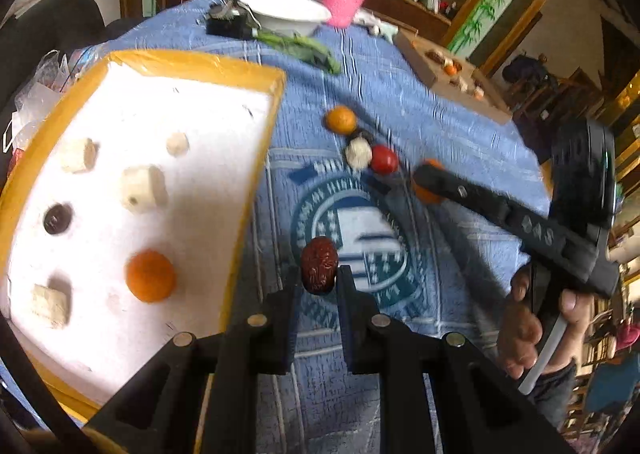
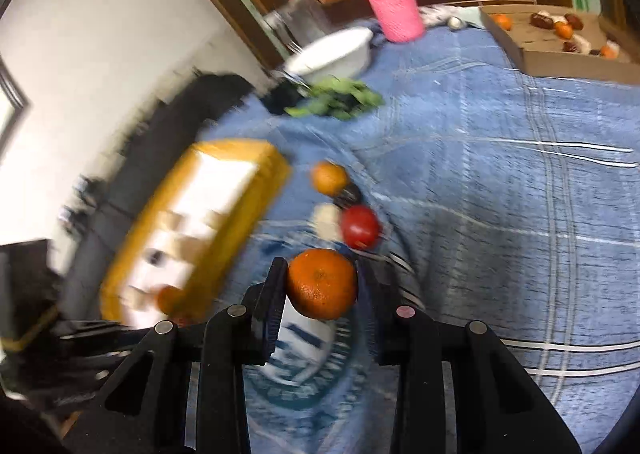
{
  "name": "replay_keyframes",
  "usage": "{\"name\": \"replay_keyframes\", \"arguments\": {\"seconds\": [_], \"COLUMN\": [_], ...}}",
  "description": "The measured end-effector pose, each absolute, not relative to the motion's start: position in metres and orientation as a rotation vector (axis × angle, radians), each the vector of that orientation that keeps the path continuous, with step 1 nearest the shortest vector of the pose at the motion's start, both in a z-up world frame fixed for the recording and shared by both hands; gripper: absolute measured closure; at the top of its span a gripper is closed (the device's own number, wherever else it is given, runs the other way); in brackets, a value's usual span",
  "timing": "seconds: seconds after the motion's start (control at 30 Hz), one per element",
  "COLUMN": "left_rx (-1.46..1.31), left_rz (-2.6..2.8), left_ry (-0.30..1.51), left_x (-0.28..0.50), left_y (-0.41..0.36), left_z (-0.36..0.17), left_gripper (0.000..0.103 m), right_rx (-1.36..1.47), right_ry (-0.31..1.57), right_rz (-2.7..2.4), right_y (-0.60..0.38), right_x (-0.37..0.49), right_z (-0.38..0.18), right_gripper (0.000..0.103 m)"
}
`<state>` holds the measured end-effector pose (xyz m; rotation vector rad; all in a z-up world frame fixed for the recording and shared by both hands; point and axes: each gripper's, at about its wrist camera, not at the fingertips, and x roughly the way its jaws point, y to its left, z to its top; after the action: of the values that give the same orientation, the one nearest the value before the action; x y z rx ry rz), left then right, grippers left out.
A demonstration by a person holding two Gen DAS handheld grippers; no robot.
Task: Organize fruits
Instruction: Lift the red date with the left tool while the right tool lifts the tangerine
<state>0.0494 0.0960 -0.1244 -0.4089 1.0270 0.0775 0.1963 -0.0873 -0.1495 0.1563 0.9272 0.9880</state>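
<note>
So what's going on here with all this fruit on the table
A person is sorting fruit with a handheld gripper in each hand. The left gripper is shut on a red date, held above the blue tablecloth beside the yellow-rimmed white tray, which already holds an orange and several pale pieces. The right gripper is shut on a mandarin. Another orange, a tomato and a pale piece wait on the cloth.

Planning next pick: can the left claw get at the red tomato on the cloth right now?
Probably not yet: the left claw is shut on a red date. The path to the tomato looks open, though the right claw sits beside it.
</note>
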Motion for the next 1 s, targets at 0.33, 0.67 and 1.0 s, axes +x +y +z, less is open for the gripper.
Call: {"name": "replay_keyframes", "arguments": {"seconds": [0.33,0.67,1.0], "left_rx": [-0.423,-0.420,-0.426], "left_rz": [0.120,0.079,0.039], "left_ry": [1.009,1.002,0.998], "left_x": [0.068,0.069,0.074], "left_y": [0.124,0.113,0.111], "left_z": [-0.120,-0.115,-0.113], "left_gripper": [0.084,0.084,0.084], "right_rx": [0.136,0.155,0.180], "right_ry": [0.897,0.885,0.903], "right_rz": [0.973,0.949,0.856], "right_y": [-0.076,-0.081,-0.079], "right_x": [0.190,0.194,0.184], "right_z": [-0.145,-0.151,-0.132], "right_gripper": [0.071,0.071,0.071]}}
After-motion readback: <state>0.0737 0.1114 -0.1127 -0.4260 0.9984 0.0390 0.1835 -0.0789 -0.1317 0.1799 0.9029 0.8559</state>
